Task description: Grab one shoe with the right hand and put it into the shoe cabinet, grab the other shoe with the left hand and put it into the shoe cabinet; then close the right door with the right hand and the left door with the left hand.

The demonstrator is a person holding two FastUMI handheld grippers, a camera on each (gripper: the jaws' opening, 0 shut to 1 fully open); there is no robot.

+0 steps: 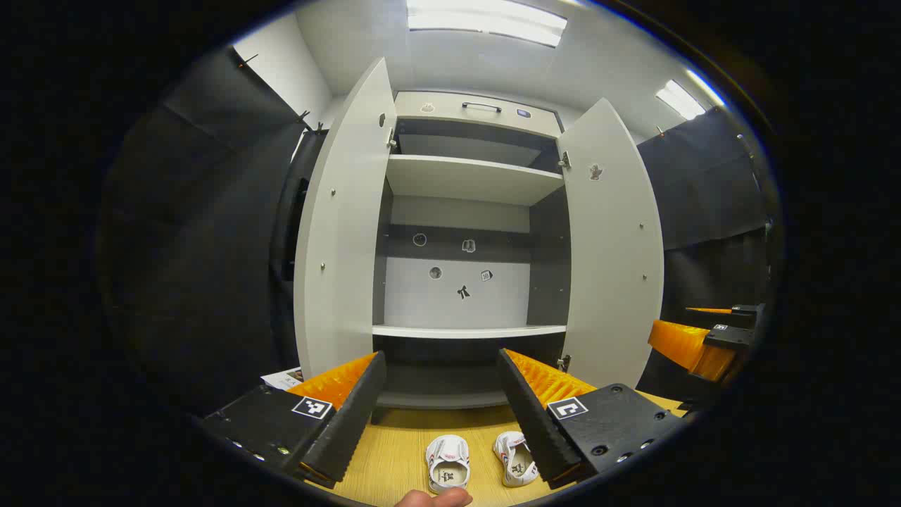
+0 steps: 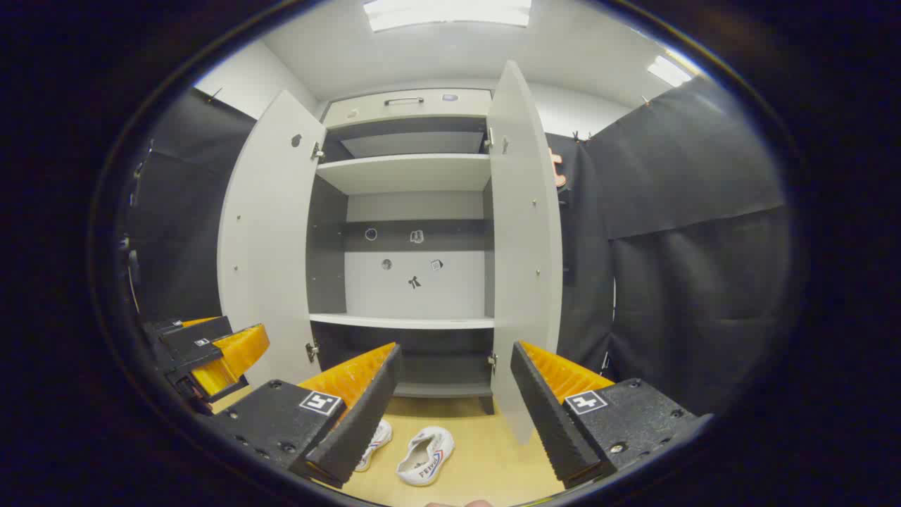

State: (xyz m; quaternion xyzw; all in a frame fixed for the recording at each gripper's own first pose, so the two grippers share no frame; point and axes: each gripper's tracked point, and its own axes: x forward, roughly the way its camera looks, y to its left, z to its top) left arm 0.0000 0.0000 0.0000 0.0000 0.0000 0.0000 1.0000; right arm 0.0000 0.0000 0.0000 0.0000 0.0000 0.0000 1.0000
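Two small white shoes lie side by side on the wooden floor in front of the shoe cabinet (image 1: 468, 331): one shoe (image 1: 448, 462) and the other shoe (image 1: 515, 459) in the left gripper view, again as one shoe (image 2: 424, 455) and a half-hidden shoe (image 2: 374, 439) in the right gripper view. Both cabinet doors stand wide open: left door (image 1: 341, 218), right door (image 1: 612, 246); its shelves are bare. My left gripper (image 1: 442, 408) hangs open above the shoes. My right gripper (image 2: 454, 412) is open too, also above them. The right gripper (image 1: 704, 338) appears far right in the left view.
Black cloth walls close in on both sides of the cabinet (image 2: 415, 211). A sheet of paper (image 1: 285, 379) lies on the floor by the left door. A fingertip (image 1: 436, 498) shows at the bottom edge. The other gripper (image 2: 211, 355) sits at the left in the right gripper view.
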